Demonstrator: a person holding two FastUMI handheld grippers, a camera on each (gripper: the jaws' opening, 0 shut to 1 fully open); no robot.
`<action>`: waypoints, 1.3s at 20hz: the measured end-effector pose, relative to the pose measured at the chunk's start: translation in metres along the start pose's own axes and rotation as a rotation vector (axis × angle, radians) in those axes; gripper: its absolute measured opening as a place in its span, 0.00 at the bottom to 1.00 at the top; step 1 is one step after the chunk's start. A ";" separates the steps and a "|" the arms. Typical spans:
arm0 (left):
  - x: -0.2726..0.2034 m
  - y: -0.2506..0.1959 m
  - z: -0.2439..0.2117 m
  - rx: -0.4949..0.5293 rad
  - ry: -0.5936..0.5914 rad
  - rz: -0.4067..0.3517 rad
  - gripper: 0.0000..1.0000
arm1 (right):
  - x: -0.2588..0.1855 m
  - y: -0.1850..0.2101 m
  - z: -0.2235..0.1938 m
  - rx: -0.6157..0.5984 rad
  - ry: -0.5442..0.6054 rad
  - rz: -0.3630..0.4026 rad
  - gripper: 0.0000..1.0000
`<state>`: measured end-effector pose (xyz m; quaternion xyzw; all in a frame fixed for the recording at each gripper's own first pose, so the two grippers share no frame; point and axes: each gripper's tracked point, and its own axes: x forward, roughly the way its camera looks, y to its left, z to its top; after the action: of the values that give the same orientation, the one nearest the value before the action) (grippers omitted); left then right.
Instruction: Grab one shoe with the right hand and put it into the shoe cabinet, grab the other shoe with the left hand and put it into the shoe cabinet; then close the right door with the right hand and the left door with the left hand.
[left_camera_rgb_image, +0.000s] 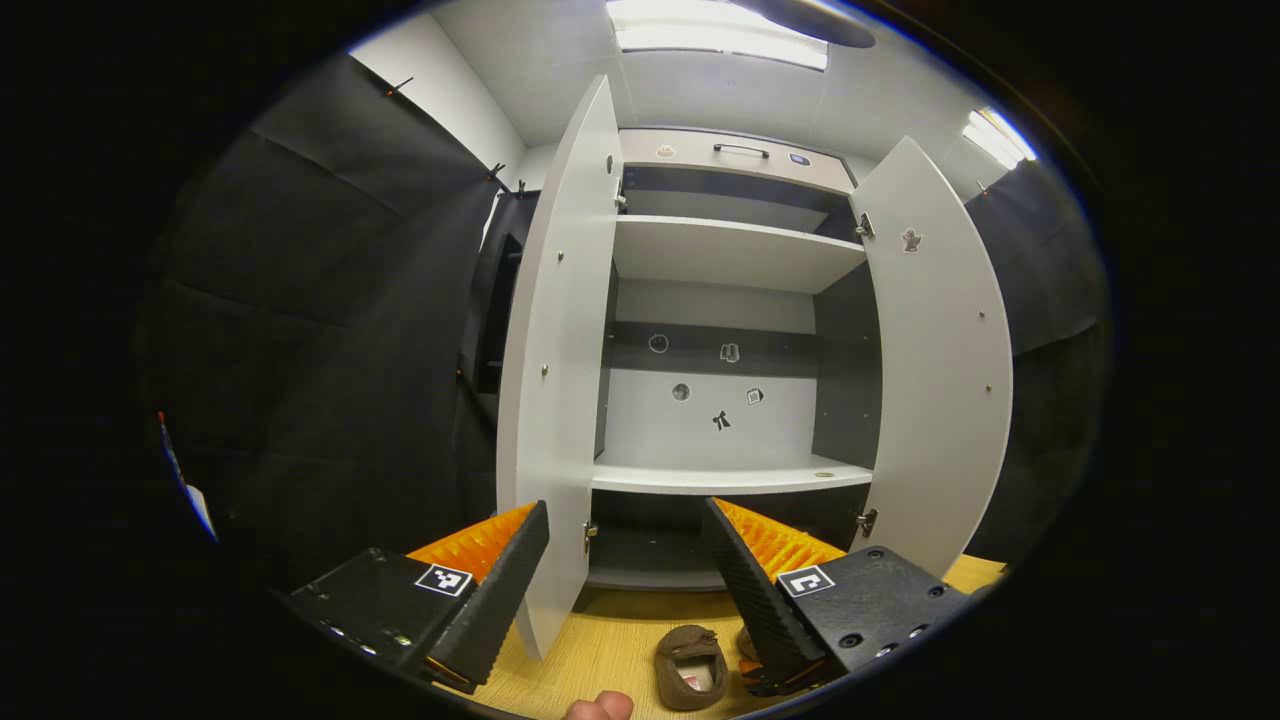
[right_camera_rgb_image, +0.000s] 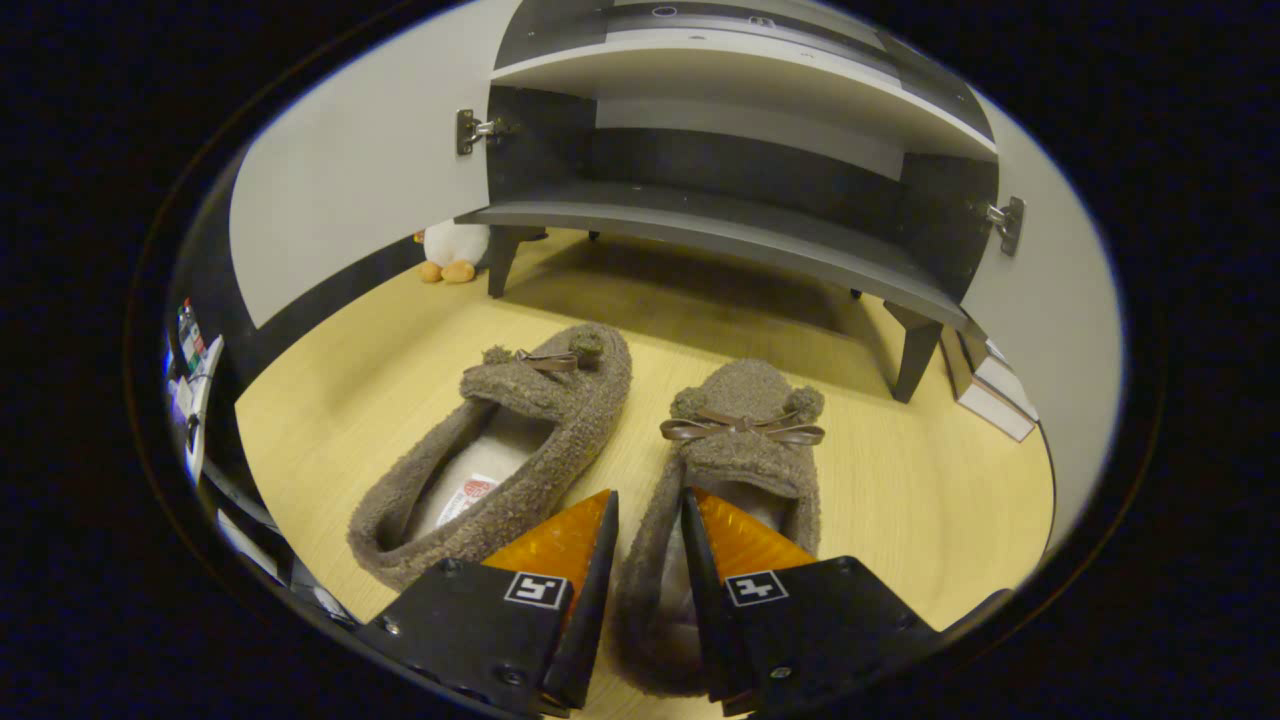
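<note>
Fuzzy shoe (right_camera_rgb_image: 735, 470) in right gripper (right_camera_rgb_image: 648, 520)

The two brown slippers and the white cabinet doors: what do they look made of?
The two brown slippers look like fuzzy fleece or boucle fabric: nubby matte pile, paler lining, thin smooth bows, perhaps faux leather. The white cabinet doors look like laminated board: flat, smooth, matte faces, metal hinges.

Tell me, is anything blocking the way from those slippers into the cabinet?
Nothing visible does. Both doors stand open, the bottom shelf is bare, and only floor lies between it and the slippers. The right gripper already straddles one slipper's side.
</note>
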<state>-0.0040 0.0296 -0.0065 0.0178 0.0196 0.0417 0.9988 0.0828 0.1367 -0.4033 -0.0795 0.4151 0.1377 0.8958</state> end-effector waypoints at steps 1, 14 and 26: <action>0.001 0.001 0.000 0.000 0.002 0.001 0.95 | 0.003 -0.001 0.001 -0.002 -0.004 -0.008 0.43; 0.002 0.004 -0.005 -0.007 0.002 0.010 0.95 | -0.009 -0.025 0.026 -0.043 -0.181 -0.043 0.06; 0.003 -0.029 -0.021 -0.007 0.023 -0.068 0.95 | -0.205 -0.059 0.250 -0.014 -0.629 -0.065 0.06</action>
<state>0.0001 0.0017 -0.0291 0.0129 0.0316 0.0078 0.9994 0.1547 0.1078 -0.0839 -0.0526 0.1139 0.1299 0.9836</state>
